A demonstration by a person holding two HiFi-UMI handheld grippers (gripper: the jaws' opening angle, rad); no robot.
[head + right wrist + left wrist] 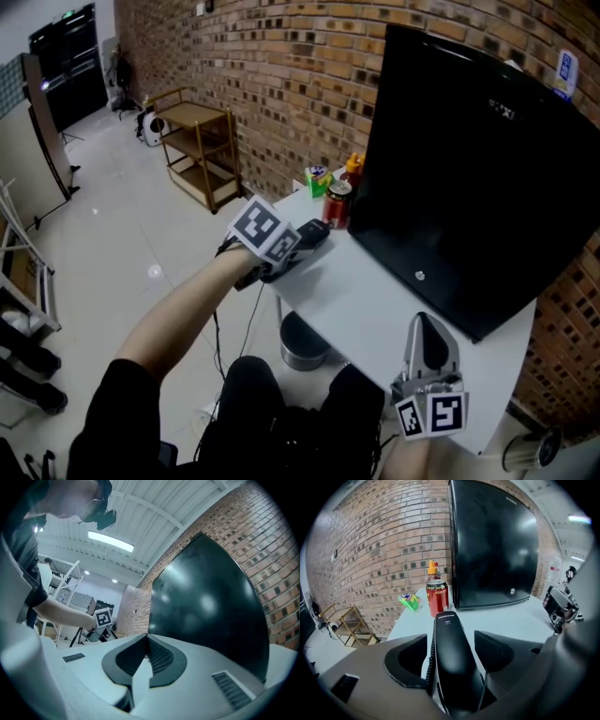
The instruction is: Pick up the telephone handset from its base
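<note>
Left gripper [450, 639]: spread wide, tilted down, straddling the telephone handset [452, 663]. No pad pressing on it; nothing gripped. Handset lengthwise between the jaws, far end reaching past the tips, near end deep in the throat. Coiled cord [431, 665] along its left flank, close against the left jaw. Base not made out, apparently hidden beneath handset and gripper body.

Right gripper [147, 639]: closed tip to tip, empty, angled slightly upward. Well apart from the left one, over the near right part of the white table [511, 618].

Beyond the left tips: red can [437, 597] just past the handset's far end. Orange-capped bottle [433, 568] right behind the can. Green packet [409, 601] off to the left of both. Large black cabinet [497, 545] ahead and to the right, standing on the same table.

Handling, as judged:
- Rigid moulded plastic, probably light, not fragile.
- Smooth and glossy, so liable to slip in a loose pinch.
- Best hold on the narrow middle shaft, sides flat to the pads, roughly where the jaws stand now.
- Keep the cord out from under the left pad to avoid a springy, uneven bite.
- Expect a tug from the cord on lifting; raise straight up, clear of the can.
</note>
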